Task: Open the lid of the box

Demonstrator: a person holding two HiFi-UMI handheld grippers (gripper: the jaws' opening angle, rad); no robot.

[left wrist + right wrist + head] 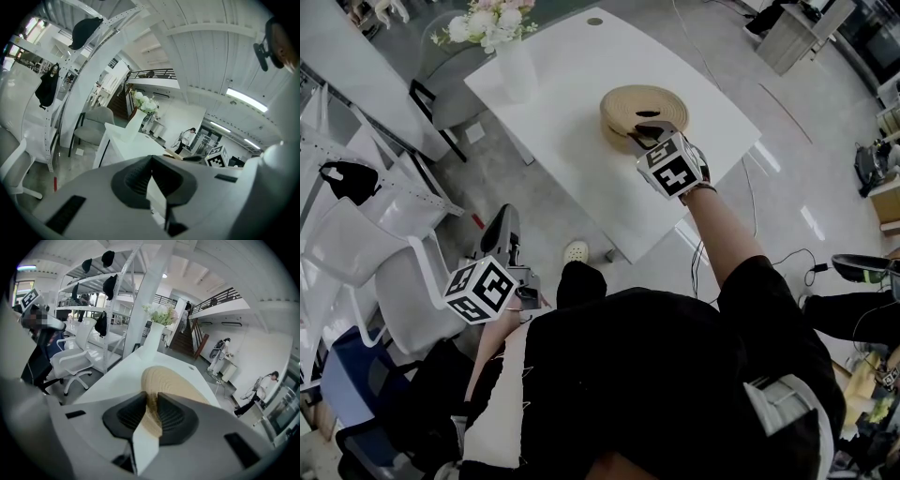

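1. Round tan woven box [645, 105]: stands on the white rectangular table [572, 131], toward the table's near right edge.

2. Woven lid [165, 376], tan with concentric ridges: sits on top of the box; its near rim runs between the right gripper's 2 jaws.

3. Right gripper [643, 131]: reaches over the table's near edge, tilted down onto the box. The 2 dark ribbed pads [129, 416] are clamped on the lid's rim, 1 on each side.

4. Left gripper [506, 221]: held off the table, low beside its near left side, over the grey floor. Jaws closed tip to tip, nothing between them.

5. Tall white vase [516, 70] with pale flowers [492, 21]: at the table's far left corner, well apart from the box.

6. Grey upholstered chair [448, 105]: just beyond the table's left side.
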